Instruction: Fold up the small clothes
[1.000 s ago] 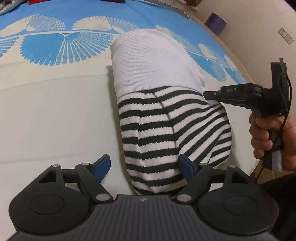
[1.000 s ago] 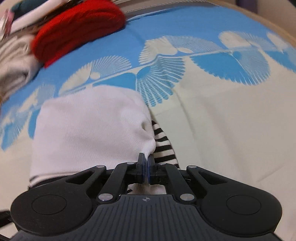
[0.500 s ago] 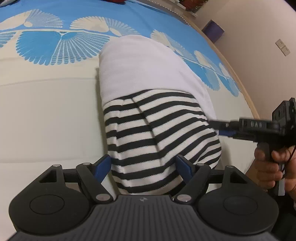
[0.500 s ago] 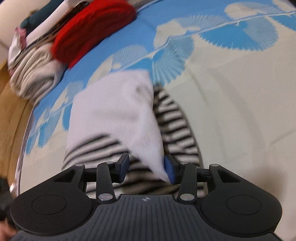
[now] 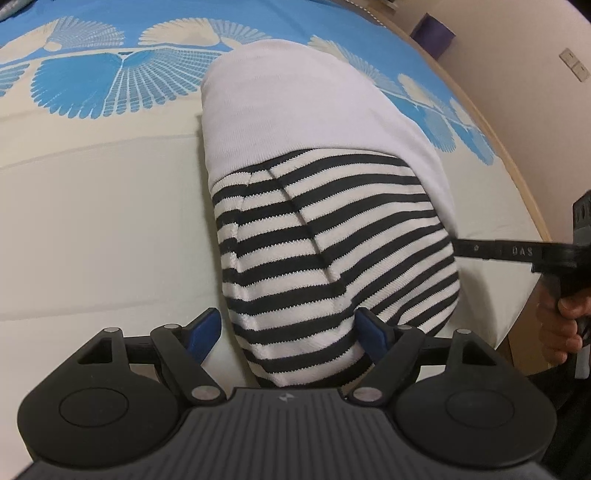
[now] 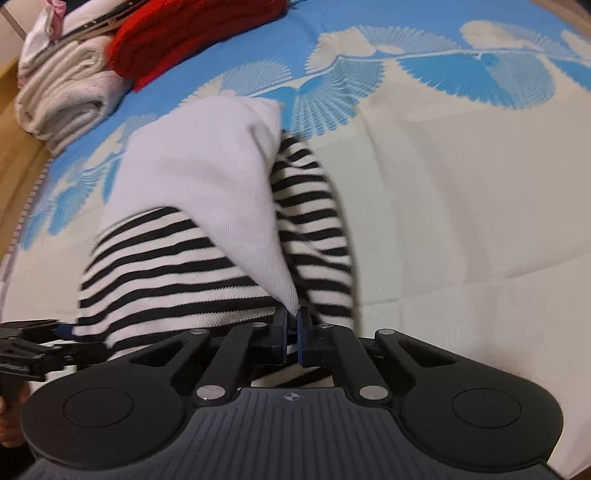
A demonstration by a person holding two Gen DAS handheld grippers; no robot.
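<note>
soft knit, pinched at a white corner

our right gripper [image 6: 293, 325] has its jaws closed on the pointed corner of the white panel [image 6: 207, 177] of the striped garment [image 5: 325, 251]; they have just been closing, and the cloth runs straight down into the pads. our left gripper [image 5: 288, 332] stands wide, its blue pads either side of the near striped end, and we cannot be sure from this view whether the right pad brushes the knit or only stands just beside it. it grips nothing.

the garment lies folded on the bedspread [image 5: 92, 221], its white part toward the blue fan pattern and its striped part toward us. we judge it light, soft and limp: it will drape and sag from any single hold, and the folded layers may slide apart if dragged. it is not fragile or slippery. the best holds look like corners and folded edges, with a second hold on the opposite edge so the fold stays square.

counted: two grippers, one striped-and-white garment in hand. in the right wrist view, a red knit [image 6: 192, 40] and a stack of pale folded cloths [image 6: 70, 96] sit at the far corner; we cannot count the pieces in it. one purple object [image 5: 432, 29] stands by the wall.
</note>
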